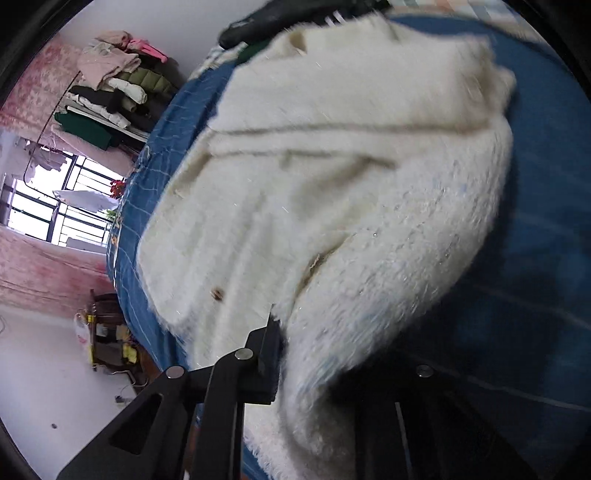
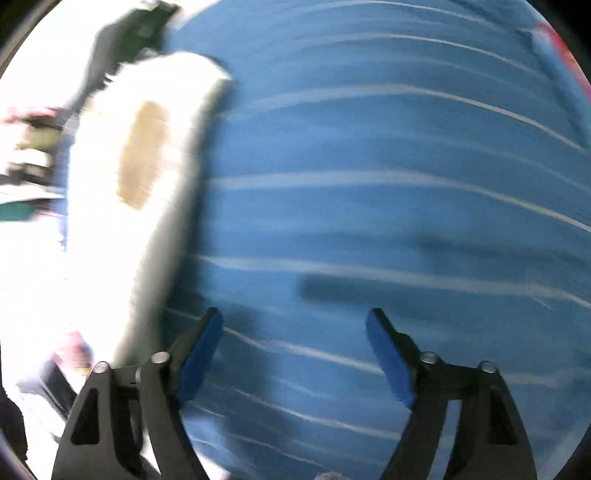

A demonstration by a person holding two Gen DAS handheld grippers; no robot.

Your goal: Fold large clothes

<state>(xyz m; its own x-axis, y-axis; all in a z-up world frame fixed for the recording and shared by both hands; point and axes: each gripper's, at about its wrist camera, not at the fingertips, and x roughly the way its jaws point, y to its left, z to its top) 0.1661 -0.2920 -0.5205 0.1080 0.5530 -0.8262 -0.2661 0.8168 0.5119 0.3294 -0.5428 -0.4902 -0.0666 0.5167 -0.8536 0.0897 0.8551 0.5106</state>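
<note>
A large cream fluffy coat (image 1: 332, 184) with a brown button (image 1: 217, 294) lies spread on a bed's blue striped cover (image 1: 535, 221). My left gripper (image 1: 286, 332) is at the coat's near edge, shut on a fold of the fluffy fabric. One black finger (image 1: 267, 347) shows; the other is hidden under the pile. In the blurred right wrist view the coat (image 2: 110, 258) runs down the left side with a beige patch (image 2: 140, 155). My right gripper (image 2: 295, 332) hangs open over the bare blue cover (image 2: 369, 147), to the right of the coat, with nothing between its blue pads (image 2: 199, 354).
A dark garment (image 1: 280, 18) lies at the far end of the bed. A rack of stacked folded clothes (image 1: 114, 85) stands by the pink wall, next to a window (image 1: 55, 206). A small wooden stand (image 1: 110, 332) sits on the pale floor beside the bed.
</note>
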